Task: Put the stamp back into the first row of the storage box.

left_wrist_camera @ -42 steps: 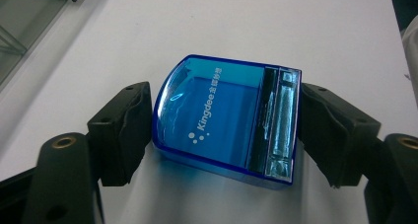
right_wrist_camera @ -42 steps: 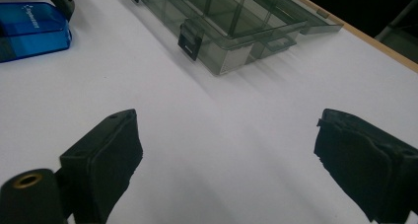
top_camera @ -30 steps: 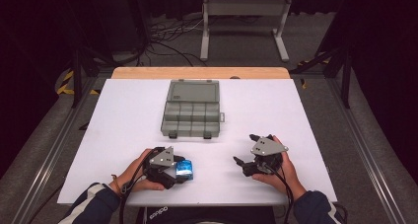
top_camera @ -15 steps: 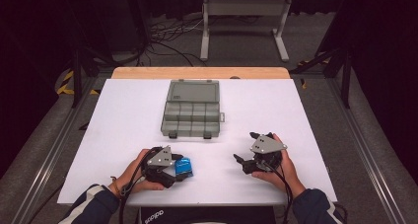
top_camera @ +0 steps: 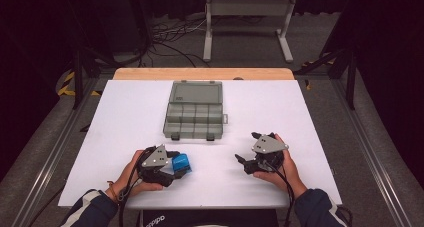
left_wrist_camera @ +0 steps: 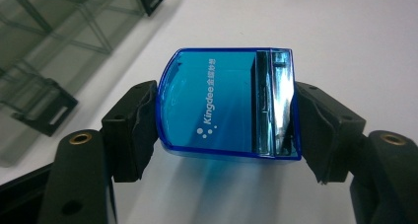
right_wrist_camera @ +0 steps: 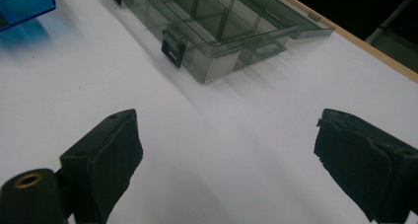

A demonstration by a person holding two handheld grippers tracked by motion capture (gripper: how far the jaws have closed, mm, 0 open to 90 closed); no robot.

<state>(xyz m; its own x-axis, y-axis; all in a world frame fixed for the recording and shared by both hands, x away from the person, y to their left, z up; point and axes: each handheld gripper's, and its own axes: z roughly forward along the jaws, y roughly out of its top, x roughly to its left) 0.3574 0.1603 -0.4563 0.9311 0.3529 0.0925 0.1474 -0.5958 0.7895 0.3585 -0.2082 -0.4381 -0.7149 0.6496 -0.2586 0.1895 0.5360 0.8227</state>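
A translucent blue plastic case with white "Kingdee" lettering sits between the pads of my left gripper, which is shut on its two sides. It is held just over the white table near the front left, and its corner shows in the right gripper view. My right gripper rests at the front right with its jaws wide open and nothing between them. A smoky grey compartment box lies at the table's middle with its lid folded back.
The white tabletop ends in a wooden strip at the far edge. The grey box's black latches face the person. Metal rails run along both sides of the table, and a metal stand is on the floor beyond.
The left gripper with the blue case has edged slightly left and away from the table's front edge. The right gripper has kept still.
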